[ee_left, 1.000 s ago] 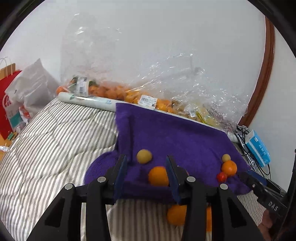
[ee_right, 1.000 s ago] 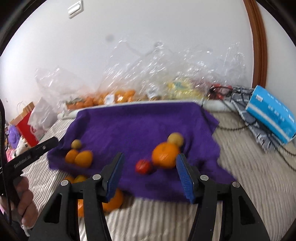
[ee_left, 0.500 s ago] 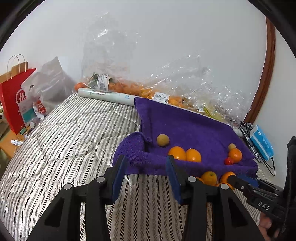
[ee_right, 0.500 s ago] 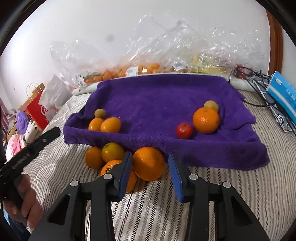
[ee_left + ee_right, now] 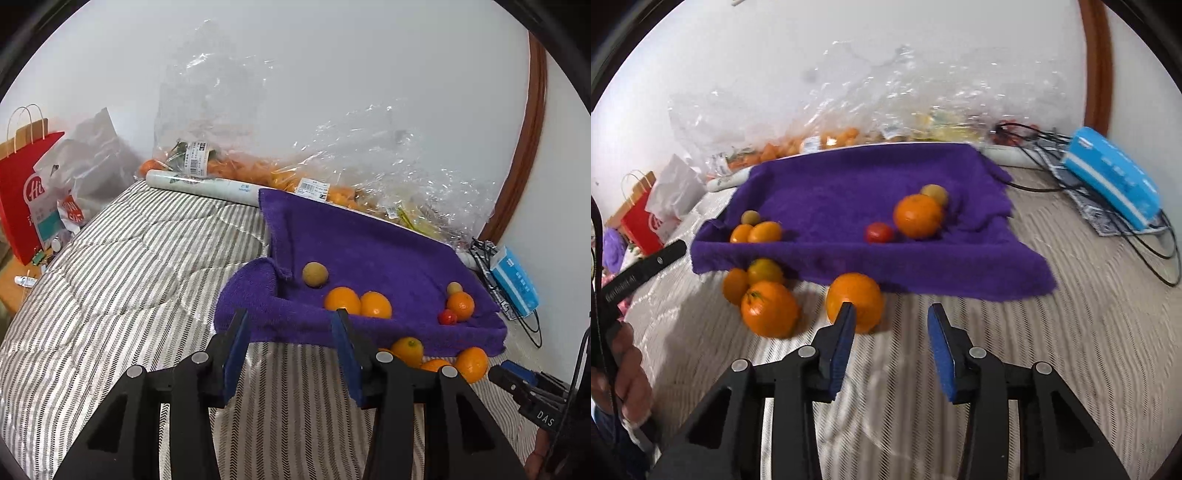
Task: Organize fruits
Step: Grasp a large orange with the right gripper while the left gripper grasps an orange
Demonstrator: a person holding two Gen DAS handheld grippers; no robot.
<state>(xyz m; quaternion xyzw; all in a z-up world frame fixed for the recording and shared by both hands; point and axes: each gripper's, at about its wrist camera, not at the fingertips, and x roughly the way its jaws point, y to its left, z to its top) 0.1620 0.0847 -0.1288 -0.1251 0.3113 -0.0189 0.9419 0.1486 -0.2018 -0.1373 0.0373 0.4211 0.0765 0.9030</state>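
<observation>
- Striped bedding lies under the right gripper, jaws partly apart, holding nothing.
- Just ahead-left sits a loose orange; shift left to straddle it before closing.
- Beyond, the purple towel carries sorted fruit.
- Only the left view shows the left gripper, empty too.

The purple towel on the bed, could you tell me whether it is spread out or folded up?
Mostly spread. The purple towel lies open on the striped quilt with fruit on it; only its left corner is bunched up.
</observation>
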